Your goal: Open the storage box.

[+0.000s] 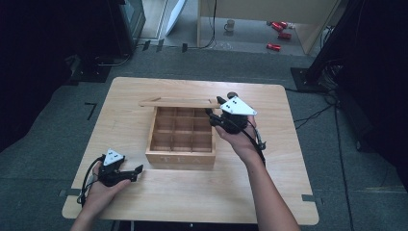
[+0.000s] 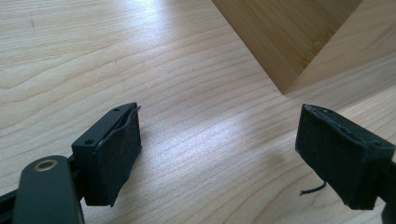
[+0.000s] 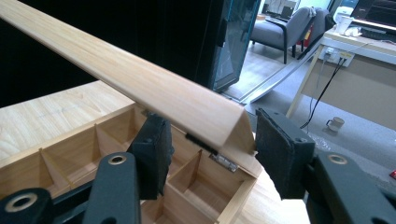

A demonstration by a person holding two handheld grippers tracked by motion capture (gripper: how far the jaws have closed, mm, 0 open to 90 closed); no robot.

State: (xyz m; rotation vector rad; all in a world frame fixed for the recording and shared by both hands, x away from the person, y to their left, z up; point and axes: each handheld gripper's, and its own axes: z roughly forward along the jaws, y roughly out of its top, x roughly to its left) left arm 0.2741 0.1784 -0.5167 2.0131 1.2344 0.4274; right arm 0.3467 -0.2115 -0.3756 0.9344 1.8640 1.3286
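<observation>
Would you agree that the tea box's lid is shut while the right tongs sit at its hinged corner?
Not quite: the lid is raised, not shut, as the right gripper view shows. The right tongs do sit at the tea box's hinged corner.

Left gripper (image 1: pixel 139 169): low at near left, held in the left hand (image 1: pixel 103 185), jaws pointing right and wide apart, nothing between the pads (image 2: pixel 116 154). Left forearm enters from the near edge.

Right gripper (image 1: pixel 215 111): raised, right of centre, held in the right hand (image 1: pixel 235 137), jaws pointing left, parted. Right forearm angles in from near right.
</observation>
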